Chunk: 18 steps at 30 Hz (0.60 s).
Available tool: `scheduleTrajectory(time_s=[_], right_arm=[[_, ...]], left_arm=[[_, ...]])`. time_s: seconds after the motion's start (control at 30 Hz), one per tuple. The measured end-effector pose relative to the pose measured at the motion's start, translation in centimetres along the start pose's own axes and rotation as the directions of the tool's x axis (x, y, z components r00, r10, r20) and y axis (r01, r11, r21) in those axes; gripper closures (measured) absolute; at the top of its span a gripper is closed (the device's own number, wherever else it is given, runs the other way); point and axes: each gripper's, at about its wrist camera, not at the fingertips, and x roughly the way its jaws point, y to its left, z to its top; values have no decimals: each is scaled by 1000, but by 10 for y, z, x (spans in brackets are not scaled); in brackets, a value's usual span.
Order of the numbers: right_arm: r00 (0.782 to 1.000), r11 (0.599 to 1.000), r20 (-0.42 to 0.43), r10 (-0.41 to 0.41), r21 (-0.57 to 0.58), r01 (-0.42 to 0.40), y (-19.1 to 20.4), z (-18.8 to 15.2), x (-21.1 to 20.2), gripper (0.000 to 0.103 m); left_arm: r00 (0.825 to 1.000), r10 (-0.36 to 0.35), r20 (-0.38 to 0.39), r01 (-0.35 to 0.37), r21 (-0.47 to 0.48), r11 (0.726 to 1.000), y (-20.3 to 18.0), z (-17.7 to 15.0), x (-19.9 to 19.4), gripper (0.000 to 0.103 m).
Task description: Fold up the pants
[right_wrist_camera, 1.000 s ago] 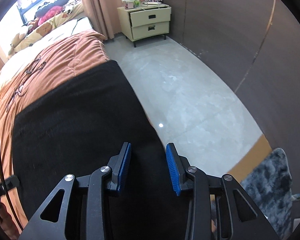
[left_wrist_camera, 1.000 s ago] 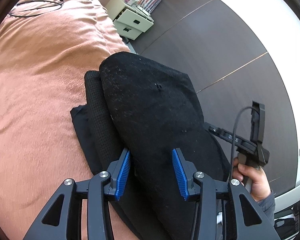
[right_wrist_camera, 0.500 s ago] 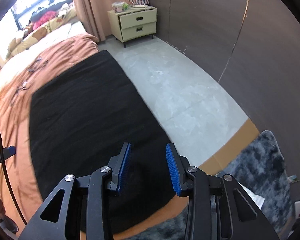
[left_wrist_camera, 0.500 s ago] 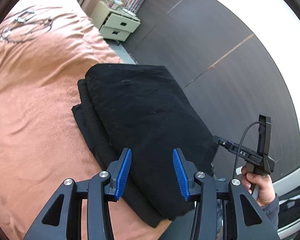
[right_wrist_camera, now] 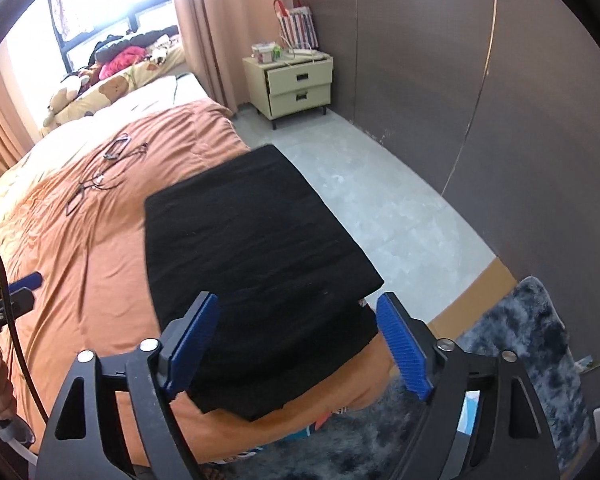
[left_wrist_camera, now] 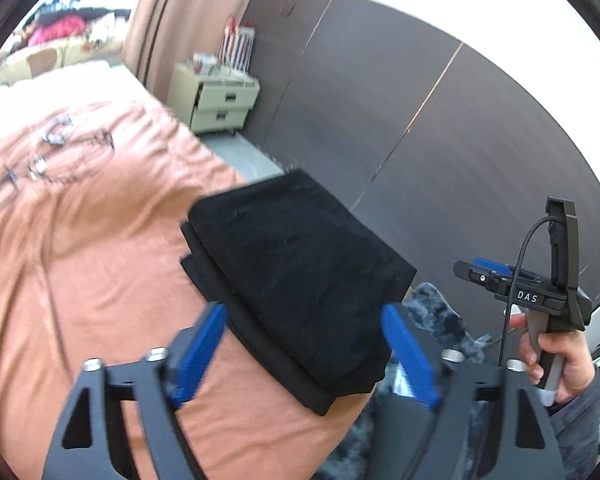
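Left wrist view: the left gripper (left_wrist_camera: 304,354) fills the lower foreground, its blue pads (left_wrist_camera: 198,354) spread wide and opening further, with nothing pressed between them; the black pants (left_wrist_camera: 296,284), folded into a layered rectangular stack, lie beyond the fingertips on the orange-brown bedspread (left_wrist_camera: 80,248), at the bed's corner nearest the floor; the near end of the stack appears in the gap between the two pads but lies lower, apart from both; thinner layers project from under the stack along its left side. At the right edge a hand (left_wrist_camera: 556,356) holds the right gripper (left_wrist_camera: 488,274) by its handle, off to the side of the pants, a cable looping above it. A pale nightstand (left_wrist_camera: 216,100) with two drawers stands beyond the bed against the dark panelled wall; small items crowd its top, too blurred to identify, and a striped bag (left_wrist_camera: 238,44) stands behind them; both drawer fronts appear shut.

Right wrist view: the right gripper (right_wrist_camera: 300,346) likewise shows its jaws wide apart and opening, empty; the pants (right_wrist_camera: 256,248) lie flat on the bedspread (right_wrist_camera: 72,264) ahead of and below the fingers (right_wrist_camera: 404,350), the near edge of the stack framed between the pads, touching neither; the far edge reaches the side of the bed next to the grey floor (right_wrist_camera: 380,204). The nightstand (right_wrist_camera: 296,86) carries small boxes and the striped bag (right_wrist_camera: 298,24); a shaggy dark rug (right_wrist_camera: 516,344) lies at lower right; the tip of the left gripper (right_wrist_camera: 24,288) enters at the left edge.
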Motion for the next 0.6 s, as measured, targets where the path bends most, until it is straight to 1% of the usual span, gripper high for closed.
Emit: scheduleTrajectory(time_s=[0.03,0.13,0.2,0.37,0.43,0.53,0.6], right_arm=[[1000,1000,13,-3,0,3,3,-3,-9,21],[1000,1000,28,-10,-3,10,12,-17,-25,19],[999,1000,35,-18,-6,18,17,-23,-36,17],[998,1000,48,-30,1,30,26,-37,-56,10],[998,999,60,-35,-2,35,32,-42,-66,8],[996,999,76,-50,-1,51,42,-54,-82,1],[995,999,91,-47,-3,47,49,-62,-92,1]], left_arm=[[1000,4,16,-4,10,1000,-3,0,-9,7],[998,33,50,-35,38,999,-10,-1,-34,2],[996,48,69,-52,58,997,-14,-4,-49,1],[993,71,91,-78,79,994,-19,-13,-80,1],[991,85,99,-94,91,991,-21,-17,-92,1],[987,111,114,-124,111,986,-24,-25,-113,1],[986,110,123,-127,134,983,-28,-30,-124,1]])
